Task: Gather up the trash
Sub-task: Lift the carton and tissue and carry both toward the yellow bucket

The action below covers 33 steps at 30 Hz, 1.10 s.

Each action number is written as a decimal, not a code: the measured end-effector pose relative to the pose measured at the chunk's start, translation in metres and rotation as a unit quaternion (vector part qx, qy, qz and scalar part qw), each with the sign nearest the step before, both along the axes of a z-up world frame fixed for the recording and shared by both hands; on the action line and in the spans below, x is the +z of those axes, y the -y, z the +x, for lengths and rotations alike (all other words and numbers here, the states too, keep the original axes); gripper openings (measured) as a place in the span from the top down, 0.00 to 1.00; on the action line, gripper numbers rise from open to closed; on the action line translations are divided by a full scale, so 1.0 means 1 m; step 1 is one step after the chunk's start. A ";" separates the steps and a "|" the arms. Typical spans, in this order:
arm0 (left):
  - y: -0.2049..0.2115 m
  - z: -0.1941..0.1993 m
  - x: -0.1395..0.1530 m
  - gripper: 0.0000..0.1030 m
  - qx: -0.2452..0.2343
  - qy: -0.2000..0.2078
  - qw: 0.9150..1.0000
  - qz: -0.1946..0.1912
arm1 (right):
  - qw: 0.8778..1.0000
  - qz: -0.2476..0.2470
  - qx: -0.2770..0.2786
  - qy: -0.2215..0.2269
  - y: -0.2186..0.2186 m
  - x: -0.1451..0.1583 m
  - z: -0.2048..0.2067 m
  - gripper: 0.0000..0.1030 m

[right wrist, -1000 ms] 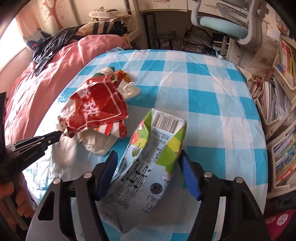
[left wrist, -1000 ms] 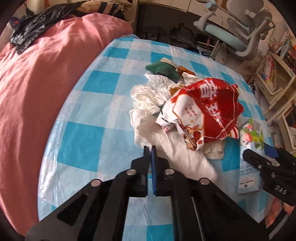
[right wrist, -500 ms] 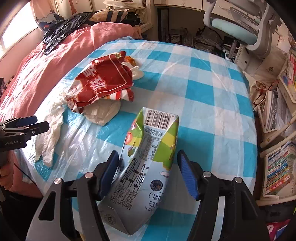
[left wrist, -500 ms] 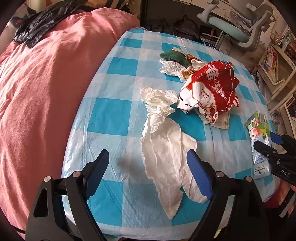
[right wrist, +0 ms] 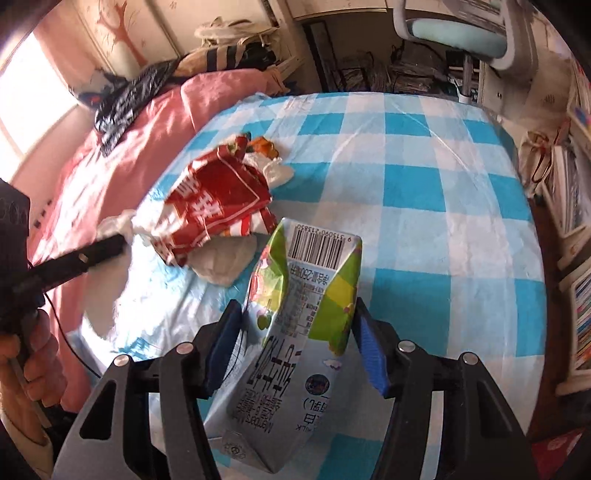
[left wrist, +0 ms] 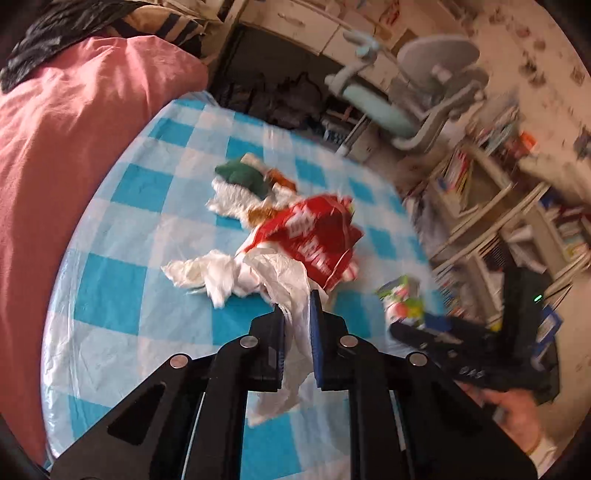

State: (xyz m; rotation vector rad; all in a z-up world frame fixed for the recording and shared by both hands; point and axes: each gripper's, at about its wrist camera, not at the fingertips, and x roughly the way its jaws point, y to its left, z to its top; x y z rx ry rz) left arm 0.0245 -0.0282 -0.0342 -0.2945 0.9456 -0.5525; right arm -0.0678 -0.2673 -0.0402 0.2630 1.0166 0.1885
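L wrist view, left to right: pink bedding [left wrist: 74, 147] along the left edge; blue-and-white checked tablecloth [left wrist: 122, 258] w/ the trash heap mid-table. Heap: green crumpled item [left wrist: 240, 173] at the far end, white tissue [left wrist: 232, 197] just below it, red snack wrapper [left wrist: 314, 236] nearer, its lower edge over white crumpled paper. Left gripper [left wrist: 297, 306]: jaws have just been closing, now clenched on a strip of white tissue paper [left wrist: 291, 291]; the strip runs up between the pads to the wad [left wrist: 207, 273] beside the wrapper, and its tail hangs below the jaws over the cloth. View blurred on the right; the right tool shows there as a dark shape, a hand [left wrist: 517, 410] under it. R wrist view, left to right: a hand [right wrist: 33, 354] on the left tool at the edge, its tip against the white wad [right wrist: 114, 225]; red wrapper [right wrist: 218, 206] next; then the right gripper [right wrist: 295, 339] grasping a dented milk carton [right wrist: 303, 314], green/silver, barcode end pointing away, both blue pads pressed on its sides, jaws have eased in slightly. Carton's far end overlaps white paper [right wrist: 225, 262] under the wrapper; contact w/ the cloth cannot be told. Office chair [right wrist: 461, 33] beyond the table, bookshelves [right wrist: 576, 229] at far right.
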 end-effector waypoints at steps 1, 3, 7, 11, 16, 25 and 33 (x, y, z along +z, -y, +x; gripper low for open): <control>-0.001 0.002 0.001 0.89 0.016 0.009 0.999 0.050 | 1.000 0.000 -0.001 0.002 -0.001 0.001 0.000 0.43; 0.002 0.005 -0.008 0.89 0.029 -0.001 0.995 0.093 | 1.000 -0.001 -0.002 0.004 -0.002 0.002 -0.001 0.43; -0.006 -0.001 0.013 0.89 0.007 0.020 1.000 0.000 | 1.000 0.012 0.004 0.017 -0.004 0.008 -0.003 0.44; -0.002 -0.009 0.025 0.89 -0.012 0.039 0.999 -0.032 | 0.999 0.041 -0.002 0.027 0.002 0.012 -0.005 0.44; -0.001 -0.009 0.022 0.89 -0.014 0.032 0.999 -0.025 | 0.998 0.049 -0.008 0.042 0.007 0.019 -0.007 0.44; 0.013 -0.014 0.026 0.89 -0.015 0.048 0.999 0.016 | 0.998 0.038 0.006 0.055 0.008 0.024 -0.011 0.44; 0.022 -0.027 0.041 0.89 -0.020 0.087 0.994 0.056 | 0.996 0.019 0.019 0.082 -0.004 0.032 -0.028 0.44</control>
